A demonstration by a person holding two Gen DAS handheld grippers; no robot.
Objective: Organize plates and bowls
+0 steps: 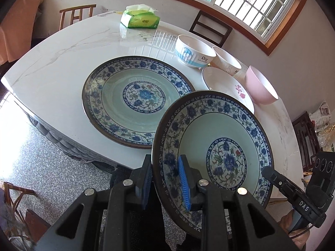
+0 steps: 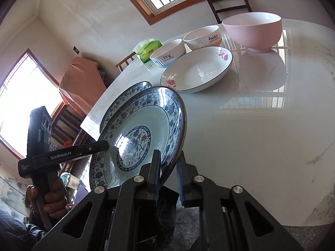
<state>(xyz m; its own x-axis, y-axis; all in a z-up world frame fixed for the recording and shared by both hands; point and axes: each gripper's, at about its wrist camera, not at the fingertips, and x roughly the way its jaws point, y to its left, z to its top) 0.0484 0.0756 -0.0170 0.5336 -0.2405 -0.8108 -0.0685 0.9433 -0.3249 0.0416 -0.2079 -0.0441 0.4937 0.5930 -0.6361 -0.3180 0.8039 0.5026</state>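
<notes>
A blue floral plate [image 1: 219, 146] is held tilted above the table's near edge. My left gripper [image 1: 165, 179] is shut on its left rim. My right gripper [image 2: 169, 171] straddles its opposite rim [image 2: 146, 125], jaws not fully closed on it; it shows as a black tool [image 1: 293, 192] in the left wrist view. A larger matching plate [image 1: 134, 98] lies flat on the table. Behind stand a white flowered plate [image 2: 199, 69], a Dog bowl [image 2: 167, 55], a Rabbit bowl [image 2: 203, 36] and a pink bowl [image 2: 253, 31].
The white marble table [image 2: 261, 136] has a green tissue pack [image 1: 140, 18] at the far side. Chairs [image 1: 211, 29] stand behind it under a window. A speckled floor [image 1: 41, 163] lies below the table's edge.
</notes>
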